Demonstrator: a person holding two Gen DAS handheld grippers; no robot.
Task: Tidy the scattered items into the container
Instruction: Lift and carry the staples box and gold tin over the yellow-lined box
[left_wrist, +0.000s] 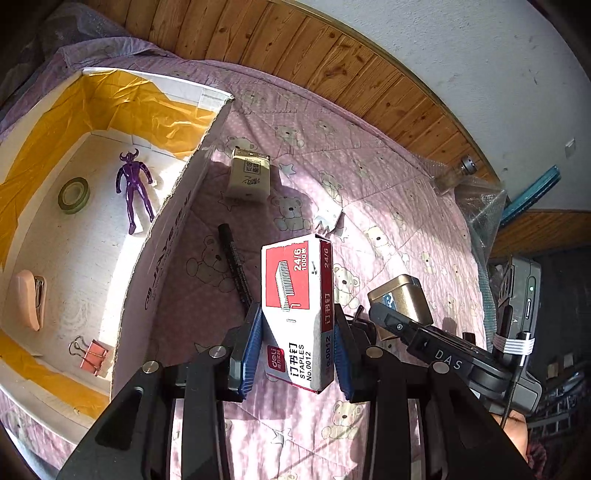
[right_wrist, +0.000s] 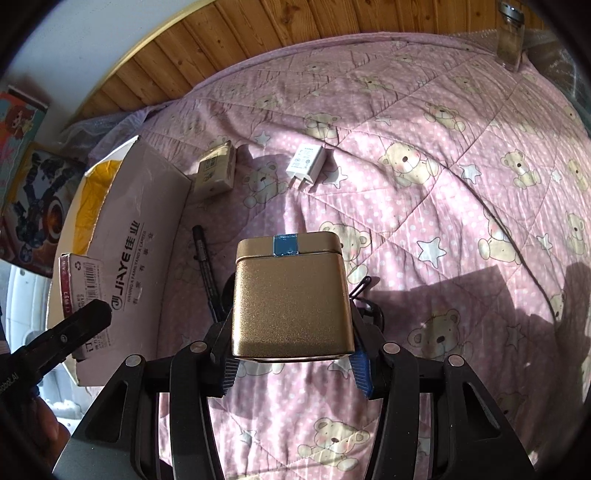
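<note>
The left claw (left_wrist: 298, 345) is clamped on a red-and-white box of staples (left_wrist: 295, 314), its blue pads pressed to the box's two long sides, and holds it above the pink bear-print quilt (left_wrist: 388, 206) of a bed, just right of the cardboard box (left_wrist: 162, 243). That open box already contains a purple toy figure (left_wrist: 135, 184), a roll of green tape (left_wrist: 74, 195), a pink stapler (left_wrist: 29, 304) and a pink binder clip (left_wrist: 90, 356).

The right claw (right_wrist: 291, 363) grips a gold tin (right_wrist: 291, 299) with a blue tape strip on its lid edge, lifted off the quilt beside the cardboard box's printed wall.

Still lying on the quilt are a black marker pen (left_wrist: 234, 264) near the box wall, a beige card pack (left_wrist: 248, 177) farther back, a white USB charger (right_wrist: 306, 162) to its right, and a black binder clip (right_wrist: 364, 295) partly hidden behind the tin. A glass jar (right_wrist: 511, 37) stands at the quilt's far edge.
</note>
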